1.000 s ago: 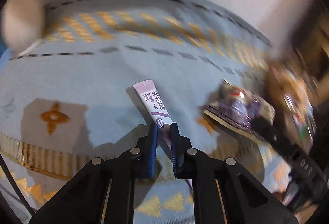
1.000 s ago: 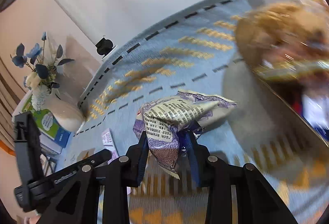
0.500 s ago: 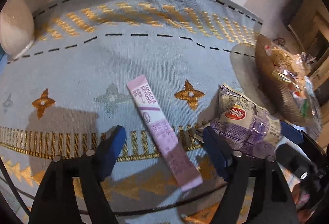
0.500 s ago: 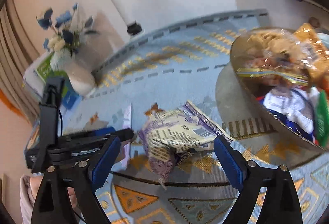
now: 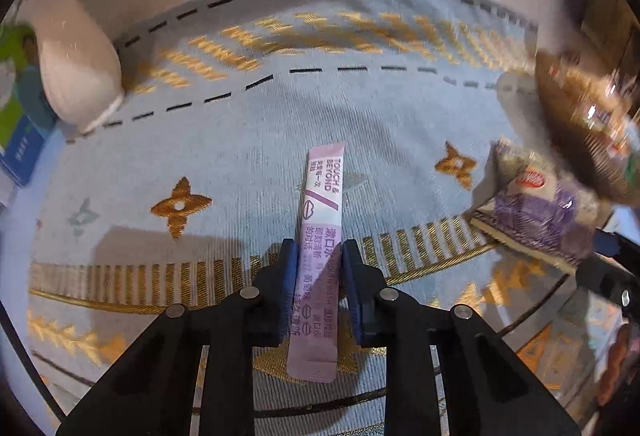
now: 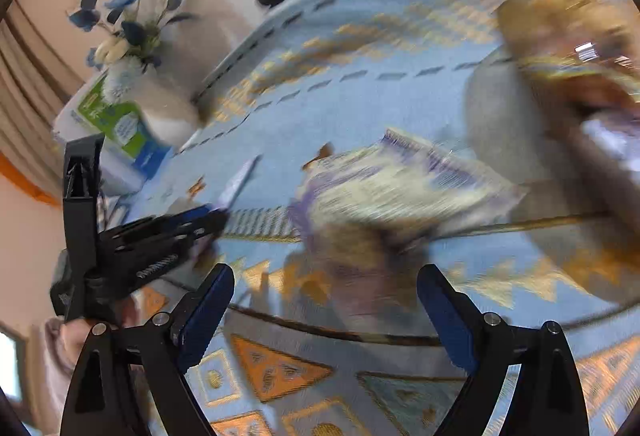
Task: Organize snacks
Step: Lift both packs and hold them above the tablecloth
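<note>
Left wrist view: left claw (image 5: 319, 256) closing, its 2 blue pads against the sides of the pink sachet (image 5: 320, 212), which lies flat on the blue patterned cloth (image 5: 240, 140) near the surface's middle. Purple snack bag (image 5: 536, 204) toward the right edge, beside the snack bowl (image 5: 580, 116). Right wrist view: right claw (image 6: 324, 300) spread wide, gripping nothing, the blurred purple snack bag just ahead of it.
</note>
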Tool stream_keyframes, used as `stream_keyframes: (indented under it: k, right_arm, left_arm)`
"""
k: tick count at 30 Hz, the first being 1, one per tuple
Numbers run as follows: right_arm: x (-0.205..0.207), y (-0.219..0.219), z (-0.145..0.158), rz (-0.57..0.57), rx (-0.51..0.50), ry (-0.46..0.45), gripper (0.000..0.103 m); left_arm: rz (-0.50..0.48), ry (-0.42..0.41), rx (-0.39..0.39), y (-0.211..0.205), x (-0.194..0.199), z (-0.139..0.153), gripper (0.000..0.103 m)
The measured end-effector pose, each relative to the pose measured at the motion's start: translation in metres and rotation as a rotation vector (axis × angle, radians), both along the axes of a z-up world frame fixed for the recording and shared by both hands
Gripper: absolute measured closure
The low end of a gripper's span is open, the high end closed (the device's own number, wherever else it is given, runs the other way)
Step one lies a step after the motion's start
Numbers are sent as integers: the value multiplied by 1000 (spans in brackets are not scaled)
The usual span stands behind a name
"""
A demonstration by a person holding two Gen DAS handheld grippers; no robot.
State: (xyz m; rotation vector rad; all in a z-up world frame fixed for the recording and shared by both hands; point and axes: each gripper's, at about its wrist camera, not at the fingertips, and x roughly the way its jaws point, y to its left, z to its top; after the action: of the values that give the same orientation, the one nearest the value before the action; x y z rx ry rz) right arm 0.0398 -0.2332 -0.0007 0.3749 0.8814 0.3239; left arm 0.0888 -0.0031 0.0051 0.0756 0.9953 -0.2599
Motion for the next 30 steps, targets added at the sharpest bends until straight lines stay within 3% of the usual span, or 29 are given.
stream_keyframes:
  k: [4, 9, 15, 17, 20, 21, 23, 25, 30]
  right_arm:
    - [17, -13, -4, -49, 87, 53, 11]
    - [13, -16, 3, -59, -78, 11, 11]
    - [25, -21, 10, -5, -100, -29, 10]
    - [32, -13, 10, 38, -85, -48, 1]
    - [53, 0, -5, 58, -92, -15, 0]
    - [60, 1, -14, 68, -47, 6, 1]
    - [55, 2, -12, 47, -29, -72, 33]
    - [50, -1, -8, 33, -5, -122, 47]
    - [38, 0, -1, 44, 12, -188, 51]
  left_arm:
    - [2, -40, -7, -3, -3, -3, 82]
    - [5, -120, 7, -10, -10, -8, 76]
    - [9, -121, 5, -10, -7, -8, 76]
    - [10, -120, 3, -10, -7, -8, 76]
    - [7, -125, 18, -11, -7, -8, 78]
    - [12, -128, 22, -11, -7, -8, 86]
    - [31, -130, 8, -6, -6, -7, 88]
    - [53, -136, -6, -3, -8, -5, 90]
    - [84, -197, -69, 7, -17, 4, 90]
